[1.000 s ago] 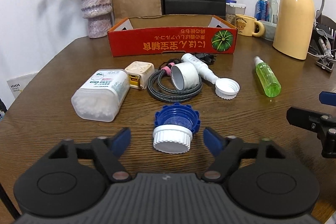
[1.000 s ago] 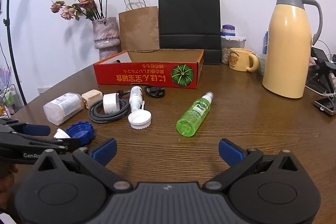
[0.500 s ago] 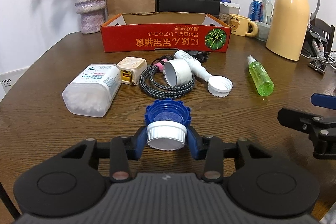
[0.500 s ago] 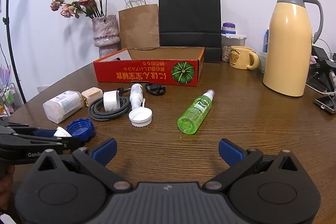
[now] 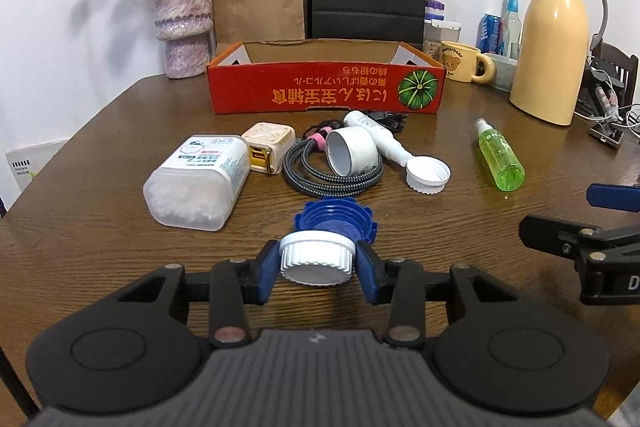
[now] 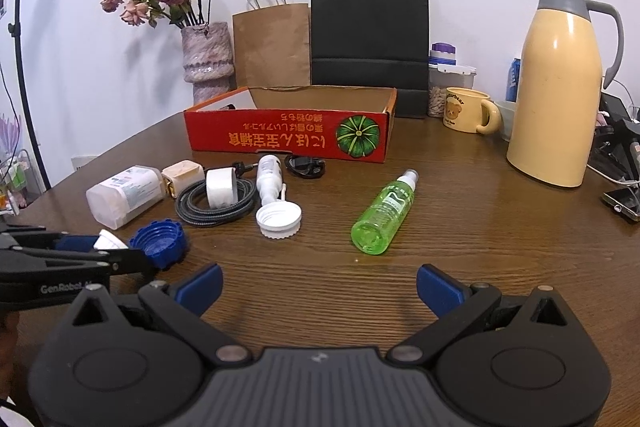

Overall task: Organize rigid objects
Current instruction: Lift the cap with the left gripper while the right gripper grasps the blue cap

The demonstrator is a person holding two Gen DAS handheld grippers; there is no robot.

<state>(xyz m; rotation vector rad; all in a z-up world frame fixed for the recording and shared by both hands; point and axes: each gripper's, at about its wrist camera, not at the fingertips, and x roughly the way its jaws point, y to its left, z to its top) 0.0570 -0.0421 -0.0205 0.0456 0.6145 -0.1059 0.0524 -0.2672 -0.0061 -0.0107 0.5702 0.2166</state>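
So far the left gripper point(image 5: 318, 264) pinches the white cap point(image 5: 317, 258), right gripper point(image 6: 319, 285) gapes empty; red box point(image 5: 325, 91), centre frame, looks unfilled.

The left gripper point(image 6: 100, 251) hides most of the white cap point(image 6: 107, 239) in the right wrist view. The red box point(image 5: 326, 94) floor stays unseen behind its front wall.

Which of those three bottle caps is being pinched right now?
The ribbed white cap, between the left gripper; the blue cap and other white cap lie free.
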